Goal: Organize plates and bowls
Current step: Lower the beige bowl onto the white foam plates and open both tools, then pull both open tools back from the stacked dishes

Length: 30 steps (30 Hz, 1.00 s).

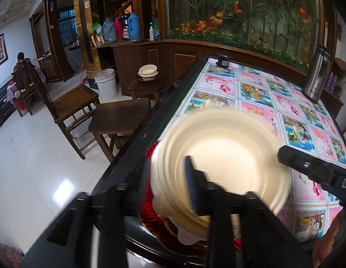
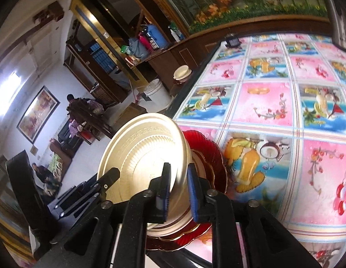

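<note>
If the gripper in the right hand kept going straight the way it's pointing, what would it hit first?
Nothing new: the right gripper already straddles the cream bowl, so that rim comes first. Behind it lie the red plates, though depth is unclear.

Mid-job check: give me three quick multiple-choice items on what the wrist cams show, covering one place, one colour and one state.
1. Where is the red plate?
A. On the stool by the bucket
B. At the near edge of the table, under the cream dish
C. Beside the steel flask

2. What colour is the dish between the right hand-held gripper's fingers?
A. Blue
B. Green
C. Cream

3. How does that dish sit?
A. Tilted up on edge
B. Flat on the floor
C. Upside down on a chair

Answers:
1 B: the red plate lies on the table edge beneath the cream dish.
2 C: the right hand-held gripper straddles a cream rim.
3 A: its inside faces sideways in the right wrist view.
</note>
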Motion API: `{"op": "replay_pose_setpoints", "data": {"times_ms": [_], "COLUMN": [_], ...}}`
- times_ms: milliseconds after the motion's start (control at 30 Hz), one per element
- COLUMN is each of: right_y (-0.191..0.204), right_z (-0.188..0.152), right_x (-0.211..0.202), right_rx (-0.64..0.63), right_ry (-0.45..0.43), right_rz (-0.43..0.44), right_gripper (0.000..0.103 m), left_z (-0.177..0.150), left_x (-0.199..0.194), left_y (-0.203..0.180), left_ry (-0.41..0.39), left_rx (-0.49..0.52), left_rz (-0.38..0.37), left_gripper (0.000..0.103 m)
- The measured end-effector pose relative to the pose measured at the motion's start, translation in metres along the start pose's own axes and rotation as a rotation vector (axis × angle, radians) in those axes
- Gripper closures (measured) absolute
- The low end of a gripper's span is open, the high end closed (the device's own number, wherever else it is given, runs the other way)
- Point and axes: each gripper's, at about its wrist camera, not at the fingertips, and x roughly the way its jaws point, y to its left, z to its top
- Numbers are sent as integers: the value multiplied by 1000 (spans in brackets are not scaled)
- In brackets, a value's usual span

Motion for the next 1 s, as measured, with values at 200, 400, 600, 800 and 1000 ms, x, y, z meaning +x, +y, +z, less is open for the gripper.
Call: {"op": "replay_pose_setpoints", "data": {"times_ms": [200, 400, 600, 800, 1000], "right_y": [-22, -60, -104, -141, -198], "right_z": [8, 9, 2, -10, -22], "right_x": [-25, -56, -95, -125, -138], "right_rx": [46, 46, 33, -1, 90], "right_ry": [-75, -210, -314, -357, -324], "right_rz": [41, -109, -292, -455, -540], "right_gripper": [54, 42, 32, 14, 13], "left_z": [8, 14, 13, 6, -4], "left_x": [-29, -48, -45, -31, -13], "left_y": [12, -12, -81, -155, -203], "left_ry": [-114, -189, -154, -89, -8], "left_rx": [-47, -28, 105, 213, 264], "left_rz": [22, -72, -231, -322, -347], "left_gripper": [36, 19, 19, 19, 19]}}
